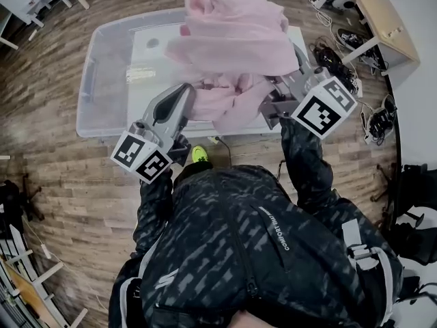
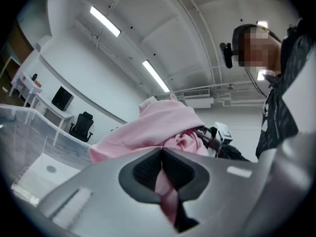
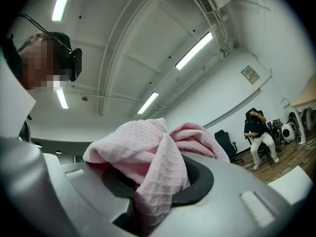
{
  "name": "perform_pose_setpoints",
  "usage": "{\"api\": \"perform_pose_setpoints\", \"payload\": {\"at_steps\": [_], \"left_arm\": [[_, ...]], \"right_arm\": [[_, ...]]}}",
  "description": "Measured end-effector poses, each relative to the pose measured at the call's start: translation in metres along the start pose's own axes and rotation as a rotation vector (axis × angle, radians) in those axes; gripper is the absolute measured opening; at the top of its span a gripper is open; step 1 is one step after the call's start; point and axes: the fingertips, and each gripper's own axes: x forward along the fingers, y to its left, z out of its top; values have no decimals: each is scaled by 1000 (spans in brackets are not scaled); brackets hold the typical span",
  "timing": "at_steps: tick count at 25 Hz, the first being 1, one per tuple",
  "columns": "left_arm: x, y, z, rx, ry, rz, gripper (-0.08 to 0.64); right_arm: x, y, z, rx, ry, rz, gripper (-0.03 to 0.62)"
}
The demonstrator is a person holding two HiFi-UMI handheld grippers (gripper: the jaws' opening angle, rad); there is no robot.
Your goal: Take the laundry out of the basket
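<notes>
Left tongs [image 1: 189, 93], right tongs [image 1: 274, 100], laundry [image 1: 235, 33] over basket [image 1: 102, 67]

Left gripper [image 2: 161, 157]: jaws pinched together on a fold of pink laundry [image 2: 158, 125]
Laundry: bunched up just ahead, right of the clear basket wall [image 2: 22, 132]
Right gripper [image 2: 207, 136]: at the laundry's right edge
Background: 1 office chair [image 2: 82, 126], 2 ceiling light strips [image 2: 105, 21]

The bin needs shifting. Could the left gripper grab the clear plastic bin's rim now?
Probably not: the left gripper is shut on the pink waffle-weave cloth, which the right gripper also grips, over the clear plastic bin. It would need to let go first.
</notes>
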Motion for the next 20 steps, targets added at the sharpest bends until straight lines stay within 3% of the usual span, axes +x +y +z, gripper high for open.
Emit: {"api": "perform_pose_setpoints", "payload": {"at_steps": [5, 10, 15, 20], "left_arm": [[1, -87, -18, 46, -14, 17, 9], [-6, -132, -35, 70, -22, 56, 9], [-16, -207, -62, 92, -23, 102, 9], [-35, -213, -94, 69, -4, 167, 9]], "right_arm": [[-76, 22, 25, -9, -20, 70, 143], [-118, 38, 24, 11, -15, 137, 144], [-189, 65, 34, 24, -18, 219, 144], [-200, 85, 4, 65, 20, 286, 146]]}}
